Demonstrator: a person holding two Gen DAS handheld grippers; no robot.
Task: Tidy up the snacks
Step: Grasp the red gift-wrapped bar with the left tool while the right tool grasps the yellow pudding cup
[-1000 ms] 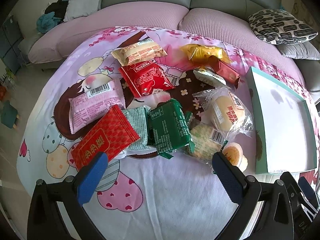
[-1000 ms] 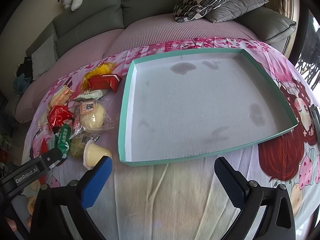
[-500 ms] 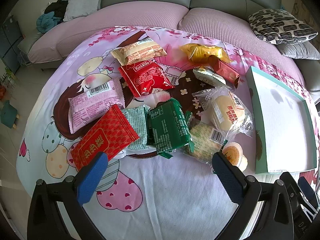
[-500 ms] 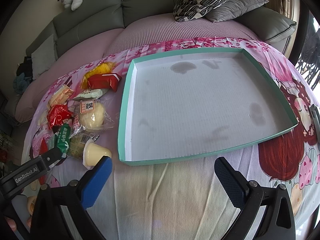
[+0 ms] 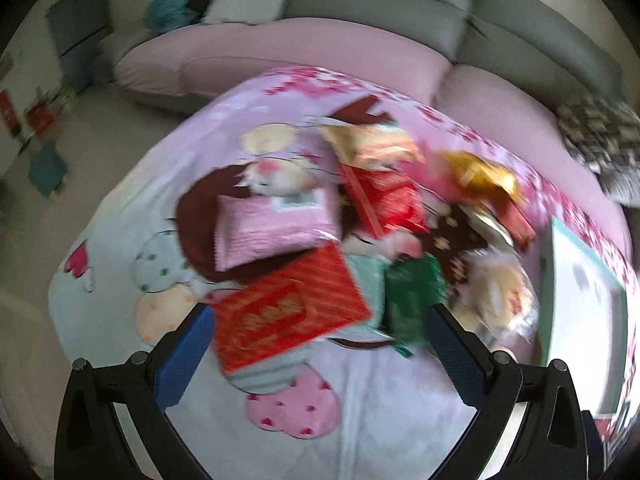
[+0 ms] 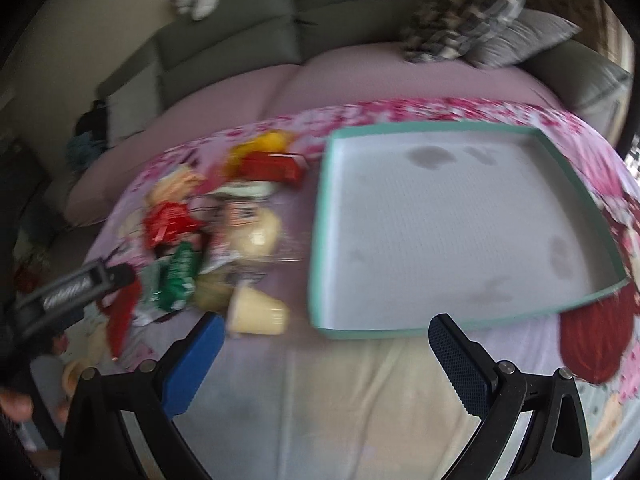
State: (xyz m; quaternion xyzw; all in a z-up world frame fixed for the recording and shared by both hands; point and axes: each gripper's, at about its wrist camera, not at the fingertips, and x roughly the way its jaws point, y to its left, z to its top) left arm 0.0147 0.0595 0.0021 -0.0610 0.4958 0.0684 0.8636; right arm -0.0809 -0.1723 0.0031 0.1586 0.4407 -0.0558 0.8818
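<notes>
Tray [image 6: 320, 216] bare, snacks [image 6: 224, 240] beside.

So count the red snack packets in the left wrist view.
3. A large red packet lies between the left gripper fingers, a red wrapper sits mid-pile, and a dark red box is near the tray. Blur may hide others.

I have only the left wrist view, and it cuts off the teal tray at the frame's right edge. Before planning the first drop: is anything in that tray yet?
Observer: No. The right wrist view shows the whole teal tray. Nothing lies in it, and there are only grey stains on its white floor.
Operator: What sits nearest it?
Observer: A pale yellow pudding cup, lying on its side just off the tray's near left corner.
Operator: Is the right gripper free?
Observer: Yes, the right gripper is open and holds nothing.
</notes>
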